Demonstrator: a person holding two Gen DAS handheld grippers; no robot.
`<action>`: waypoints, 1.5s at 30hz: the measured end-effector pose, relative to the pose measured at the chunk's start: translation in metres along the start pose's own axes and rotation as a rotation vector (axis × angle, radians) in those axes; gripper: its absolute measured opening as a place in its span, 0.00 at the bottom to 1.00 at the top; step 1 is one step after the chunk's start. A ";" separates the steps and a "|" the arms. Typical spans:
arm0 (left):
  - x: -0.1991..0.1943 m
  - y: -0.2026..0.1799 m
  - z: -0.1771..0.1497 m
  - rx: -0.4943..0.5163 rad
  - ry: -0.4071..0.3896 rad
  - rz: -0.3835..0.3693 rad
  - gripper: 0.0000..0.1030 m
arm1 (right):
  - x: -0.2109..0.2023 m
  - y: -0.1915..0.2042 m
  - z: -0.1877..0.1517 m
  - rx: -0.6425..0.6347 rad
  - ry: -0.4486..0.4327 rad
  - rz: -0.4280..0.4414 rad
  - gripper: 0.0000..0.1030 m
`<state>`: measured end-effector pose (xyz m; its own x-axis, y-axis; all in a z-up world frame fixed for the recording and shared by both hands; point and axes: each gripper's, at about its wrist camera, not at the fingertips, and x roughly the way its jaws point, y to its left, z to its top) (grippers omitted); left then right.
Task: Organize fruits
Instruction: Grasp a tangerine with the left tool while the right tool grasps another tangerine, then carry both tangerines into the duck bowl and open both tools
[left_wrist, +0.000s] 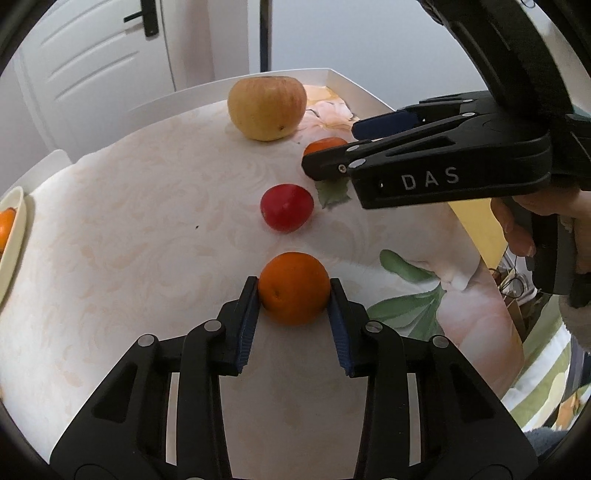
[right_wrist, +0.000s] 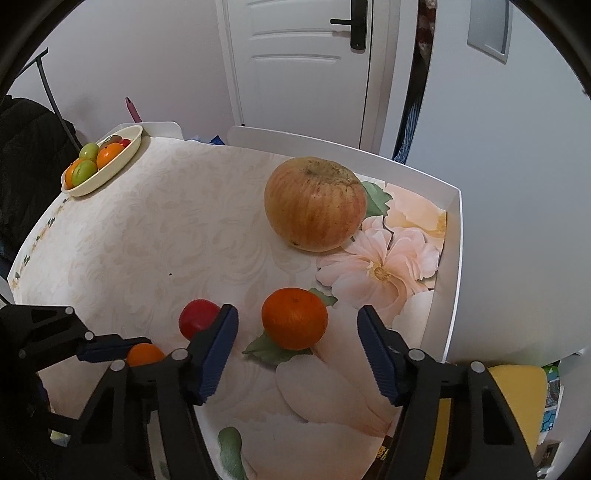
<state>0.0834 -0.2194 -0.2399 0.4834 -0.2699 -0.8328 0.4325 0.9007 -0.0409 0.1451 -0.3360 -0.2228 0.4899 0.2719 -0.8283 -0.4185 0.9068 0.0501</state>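
Observation:
My left gripper (left_wrist: 293, 282) is shut on a small orange (left_wrist: 293, 291) that rests on the table, with a blue pad pressed against each side of it. Beyond it lie a red fruit (left_wrist: 287, 207) and a large yellow-red apple (left_wrist: 266, 108). My right gripper (right_wrist: 297, 312) is open and straddles a second orange (right_wrist: 294, 318). Its blue pads (right_wrist: 218, 350) stand clear of the fruit on both sides. In the right wrist view the red fruit (right_wrist: 197, 317) sits just left of the left finger, and the apple (right_wrist: 315, 204) is farther back.
A cream oval bowl (right_wrist: 122, 162) holding oranges and green and red fruits stands at the far left corner of the table. The flowered tablecloth (right_wrist: 147, 240) covers the top, with a raised white rim (right_wrist: 456, 258) on the right. A door and wall stand behind.

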 end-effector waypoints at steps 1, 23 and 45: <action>0.000 0.001 -0.001 -0.004 0.000 0.003 0.39 | 0.001 0.000 0.000 0.002 0.000 0.000 0.57; -0.010 0.024 0.002 -0.066 -0.016 0.050 0.39 | 0.007 0.003 -0.004 0.021 -0.015 0.003 0.35; -0.124 0.137 0.018 -0.180 -0.145 0.199 0.39 | -0.056 0.072 0.052 0.022 -0.089 0.075 0.35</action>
<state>0.0956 -0.0688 -0.1322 0.6542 -0.1157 -0.7474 0.1823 0.9832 0.0074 0.1270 -0.2687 -0.1441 0.5238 0.3660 -0.7692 -0.4401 0.8894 0.1234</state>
